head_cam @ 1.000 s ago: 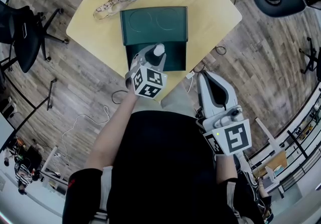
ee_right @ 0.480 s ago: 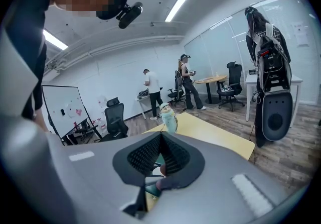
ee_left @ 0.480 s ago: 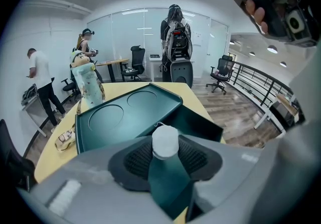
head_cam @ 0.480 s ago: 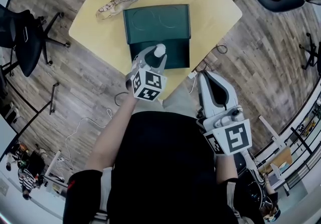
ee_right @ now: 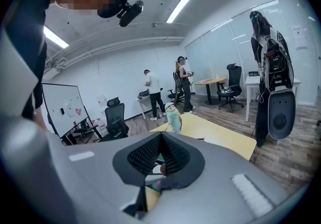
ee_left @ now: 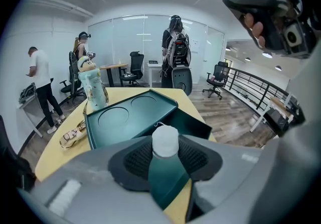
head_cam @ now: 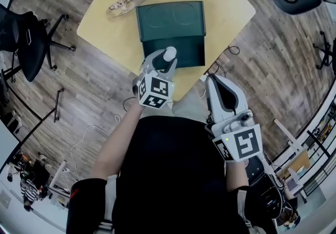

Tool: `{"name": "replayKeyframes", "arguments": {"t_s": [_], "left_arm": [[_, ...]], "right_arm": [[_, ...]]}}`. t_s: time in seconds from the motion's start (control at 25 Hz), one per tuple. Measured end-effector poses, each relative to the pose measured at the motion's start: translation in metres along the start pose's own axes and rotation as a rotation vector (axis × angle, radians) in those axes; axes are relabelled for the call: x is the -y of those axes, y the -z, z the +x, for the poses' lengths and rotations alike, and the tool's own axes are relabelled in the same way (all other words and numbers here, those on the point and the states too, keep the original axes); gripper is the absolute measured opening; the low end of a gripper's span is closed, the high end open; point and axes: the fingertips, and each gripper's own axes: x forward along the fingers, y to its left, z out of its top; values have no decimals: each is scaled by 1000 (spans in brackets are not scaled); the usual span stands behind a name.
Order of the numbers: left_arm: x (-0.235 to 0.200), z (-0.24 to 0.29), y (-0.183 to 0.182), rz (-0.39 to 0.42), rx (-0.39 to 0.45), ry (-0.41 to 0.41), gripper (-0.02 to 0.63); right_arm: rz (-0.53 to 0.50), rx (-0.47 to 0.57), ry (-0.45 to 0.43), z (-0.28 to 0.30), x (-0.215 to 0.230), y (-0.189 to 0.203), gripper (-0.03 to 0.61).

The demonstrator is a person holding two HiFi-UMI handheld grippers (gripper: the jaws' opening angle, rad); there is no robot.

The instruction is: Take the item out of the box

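At the near edge of a yellow table (head_cam: 226, 2), the left gripper (head_cam: 167, 64) has its jaws closed part-way on a small dark-green item (ee_left: 165, 142) with a white cap, the ribbed pads pressing its sides. The item is upright over the near part of an open dark-green box (head_cam: 186, 52). The box's lid (head_cam: 170, 18) lies flat beyond it and shows two round recesses. Off the table's corner, near the person's body, the right gripper (head_cam: 214, 81) has its jaws brought together on nothing. A patterned lanyard (head_cam: 126, 2) and a pale figure-shaped bottle (ee_left: 93, 85) sit at the table's far side. People (ee_left: 40, 87) stand among desks and office chairs in the room behind.
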Motion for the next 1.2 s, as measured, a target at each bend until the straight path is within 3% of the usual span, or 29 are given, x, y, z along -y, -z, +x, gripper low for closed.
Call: {"name": "replayKeyframes", "arguments": {"t_s": [1.04, 1.2], "left_arm": [[-10, -131, -4, 24, 195, 37, 164], [-13, -155, -14, 65, 243, 43, 164]], "right_arm": [[11, 64, 63, -23, -102, 26, 3], [25, 83, 79, -29, -116, 32, 3]]}}
